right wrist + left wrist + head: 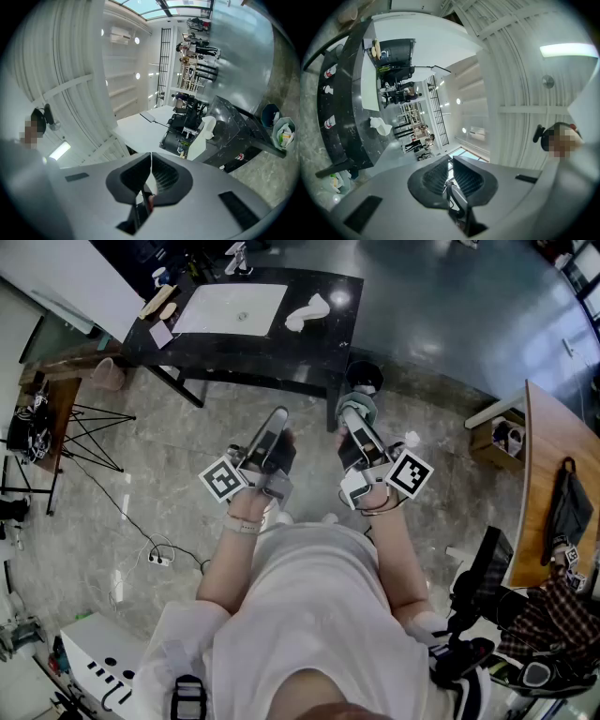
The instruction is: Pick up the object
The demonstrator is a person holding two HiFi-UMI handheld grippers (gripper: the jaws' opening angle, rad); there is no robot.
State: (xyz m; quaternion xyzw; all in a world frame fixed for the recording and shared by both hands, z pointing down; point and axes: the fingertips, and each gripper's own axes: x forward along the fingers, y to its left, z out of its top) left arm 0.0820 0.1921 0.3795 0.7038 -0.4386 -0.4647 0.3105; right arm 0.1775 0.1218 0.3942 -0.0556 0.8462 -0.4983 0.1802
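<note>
A white crumpled-looking object [307,311] lies on the black table [309,357], to the right of a white mat [232,308]. It also shows small and far off in the left gripper view [379,125] and the right gripper view [207,125]. A person holds both grippers in front of the chest, well short of the table. The left gripper [278,414] is shut with nothing between its pads [436,178]. The right gripper [349,409] is shut and empty too, its dark pads [164,176] meeting at the tips. Both point up and away from the table.
A dark bin [364,377] stands by the table's near right leg. A wooden desk [553,456] with clutter runs along the right. A black wire frame [94,432] and a power strip with its cable [159,559] are on the floor at the left.
</note>
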